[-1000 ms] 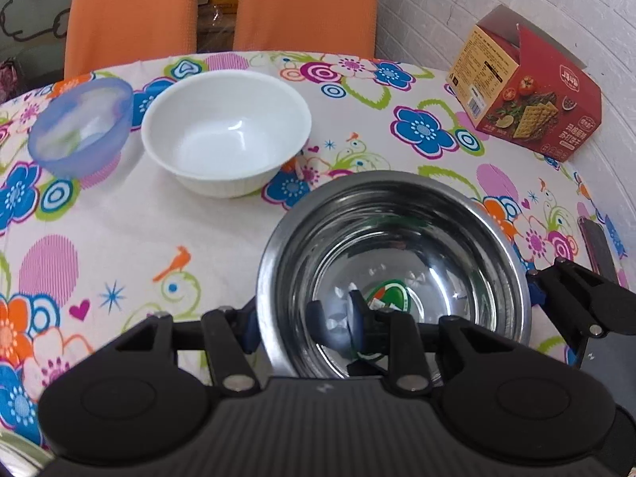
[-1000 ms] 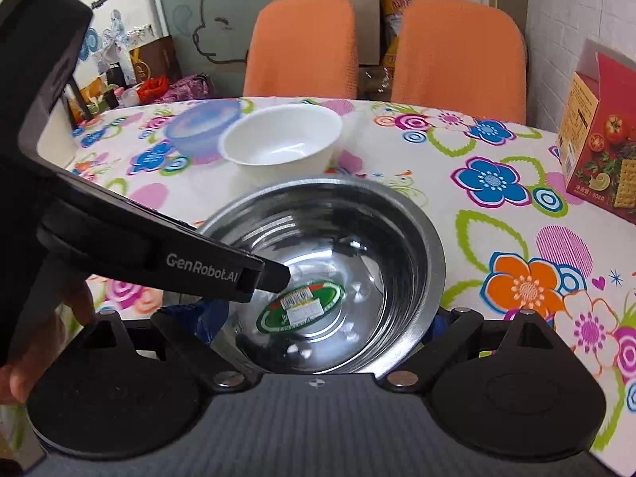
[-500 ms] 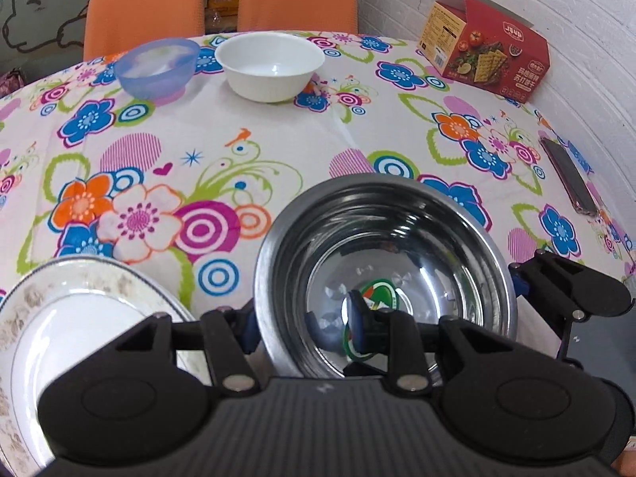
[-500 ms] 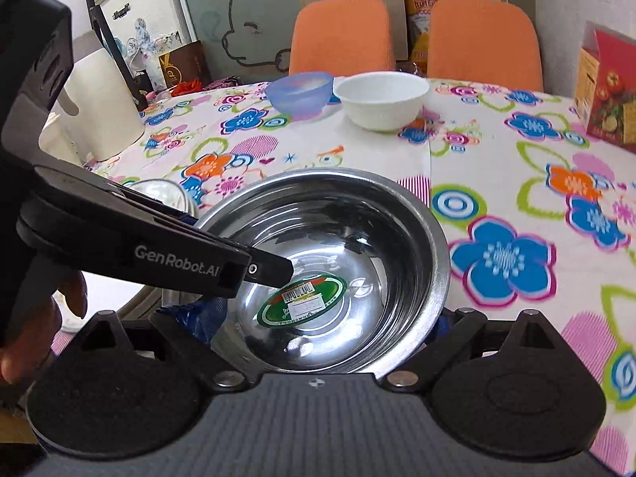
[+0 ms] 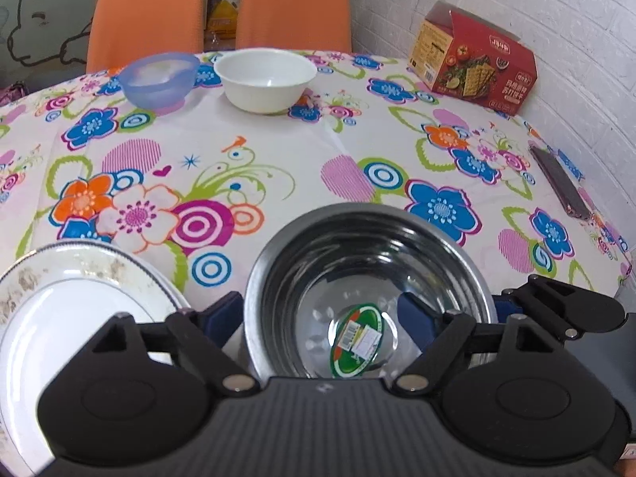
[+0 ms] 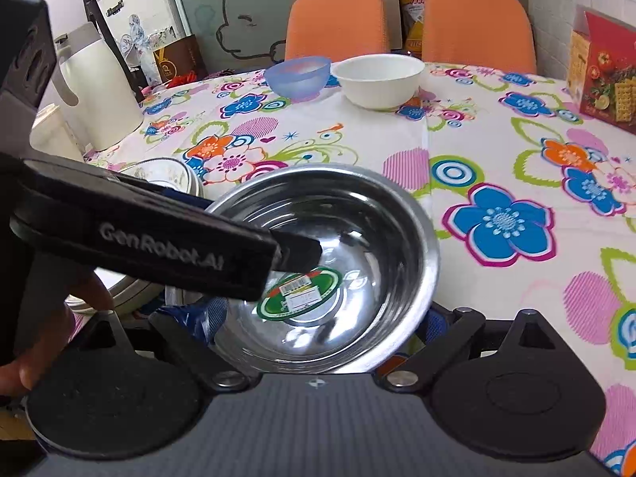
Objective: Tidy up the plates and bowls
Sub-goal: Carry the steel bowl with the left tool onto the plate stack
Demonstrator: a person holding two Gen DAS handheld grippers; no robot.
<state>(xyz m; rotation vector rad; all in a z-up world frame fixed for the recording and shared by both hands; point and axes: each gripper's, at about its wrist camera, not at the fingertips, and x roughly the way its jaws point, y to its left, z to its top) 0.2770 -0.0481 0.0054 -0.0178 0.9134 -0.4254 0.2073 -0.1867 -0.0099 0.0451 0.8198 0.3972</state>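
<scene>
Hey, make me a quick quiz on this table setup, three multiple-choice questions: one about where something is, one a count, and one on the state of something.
1. Where is the cracker box?
A. On the table beside the white brick wall
B. On a chair seat
C. Inside the blue bowl

2. How many orange chairs stand behind the table?
A. One
B. Two
C. Four

3. How does the white bowl sit?
A. Upside down
B. Stacked inside the blue bowl
C. Upright and empty

Answers:
1. A: the cracker box stands on the table next to the wall.
2. B: two orange chairs show side by side past the far edge.
3. C: the white bowl opens upward, with nothing in it.
</scene>
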